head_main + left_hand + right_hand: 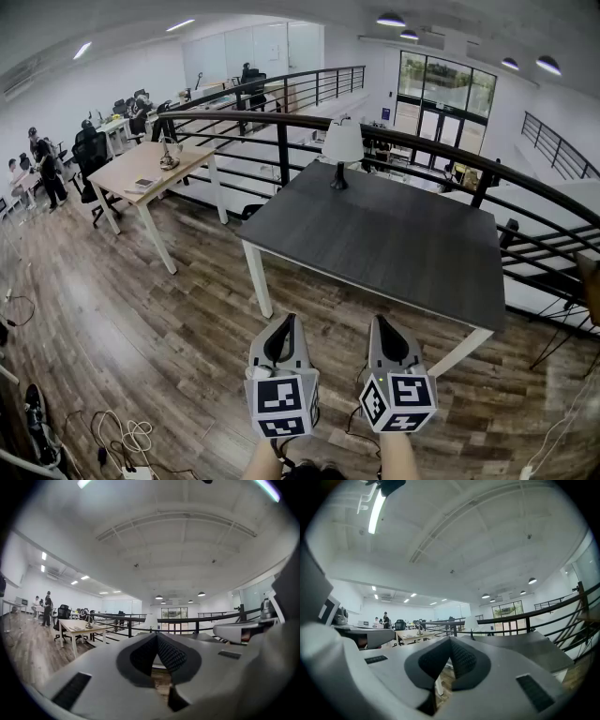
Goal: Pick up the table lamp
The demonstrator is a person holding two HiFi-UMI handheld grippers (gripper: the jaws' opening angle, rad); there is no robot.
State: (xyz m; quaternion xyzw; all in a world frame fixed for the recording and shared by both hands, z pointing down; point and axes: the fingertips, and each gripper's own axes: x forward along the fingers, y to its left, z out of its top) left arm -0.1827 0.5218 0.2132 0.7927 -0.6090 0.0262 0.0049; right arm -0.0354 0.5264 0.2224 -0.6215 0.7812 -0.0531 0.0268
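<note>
The table lamp (341, 150), with a white shade on a dark stem and base, stands upright at the far edge of the dark grey table (394, 244). In the left gripper view the lamp (151, 620) shows small, just above the jaw tips. It also appears far off in the right gripper view (470, 623). My left gripper (287, 322) and right gripper (380, 322) hang side by side, level, in front of the table's near edge and well short of the lamp. Both are shut on nothing: left gripper (156, 634), right gripper (450, 639).
A curved black railing (281, 141) runs behind the grey table. A light wooden table (150, 169) stands to the left, with office chairs and seated people (42, 173) beyond it. Cables (127, 436) lie on the wooden floor at the lower left.
</note>
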